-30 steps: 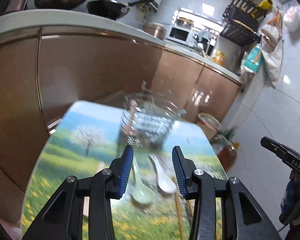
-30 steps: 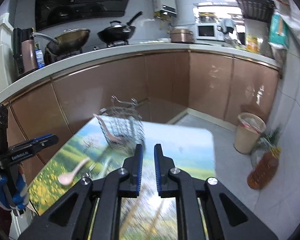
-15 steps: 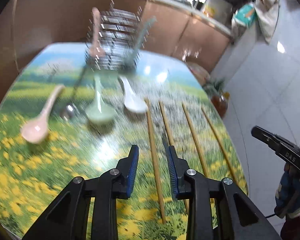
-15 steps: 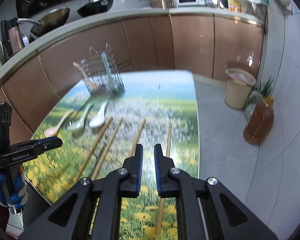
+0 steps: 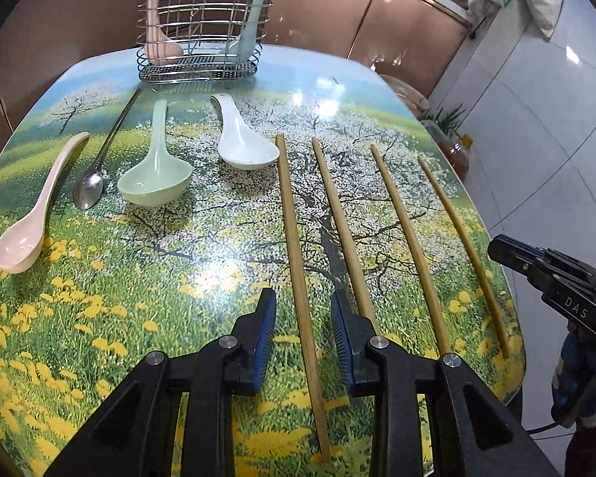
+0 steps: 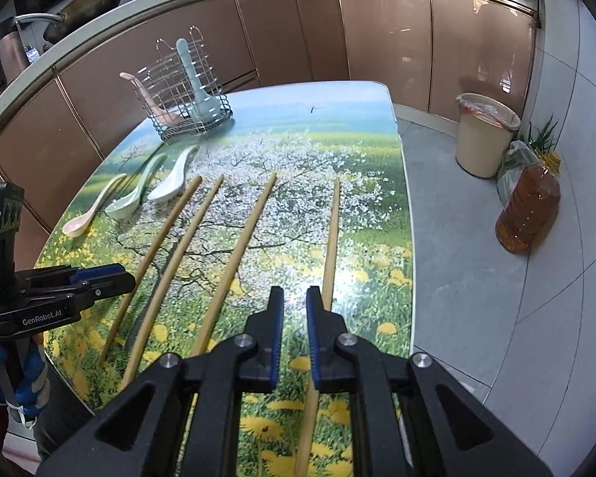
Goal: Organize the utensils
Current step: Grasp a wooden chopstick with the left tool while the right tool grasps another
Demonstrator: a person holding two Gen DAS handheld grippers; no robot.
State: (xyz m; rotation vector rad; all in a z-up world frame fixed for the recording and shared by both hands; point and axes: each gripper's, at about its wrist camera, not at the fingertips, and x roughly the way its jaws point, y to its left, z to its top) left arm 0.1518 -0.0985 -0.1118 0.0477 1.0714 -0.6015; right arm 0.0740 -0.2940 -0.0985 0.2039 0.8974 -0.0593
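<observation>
Four chopsticks lie side by side on the right part of the flower-printed table (image 5: 202,254), well apart from one another and all running toward the wire utensil basket (image 5: 198,35) at the far end, a layout that leaves each stick room for a finger on either side. Left of them lie the loose spoons: a white spoon (image 5: 244,141), a green spoon (image 5: 157,167), a thin metal spoon (image 5: 99,163) and a pink spoon (image 5: 31,218). Two spoons already stand in the basket, a pink one and a pale blue one, so the sorting looks only begun. The left gripper (image 5: 302,338) hangs low over the leftmost chopstick (image 5: 294,238), which runs up between its fingers; the gap is narrow and no pad touches the wood, which reads as lining up for a pinch on the near end. The right gripper (image 6: 295,334) has its fingers nearly together with nothing between them, and the rightmost chopstick (image 6: 329,246) passes just under the right-hand finger. Compared with a second ago, both cameras have tipped down from the cabinets and counter toward the tabletop, and the left fingers, then spread over the spoons by the basket, have drawn closer and shifted over to the chopsticks.
</observation>
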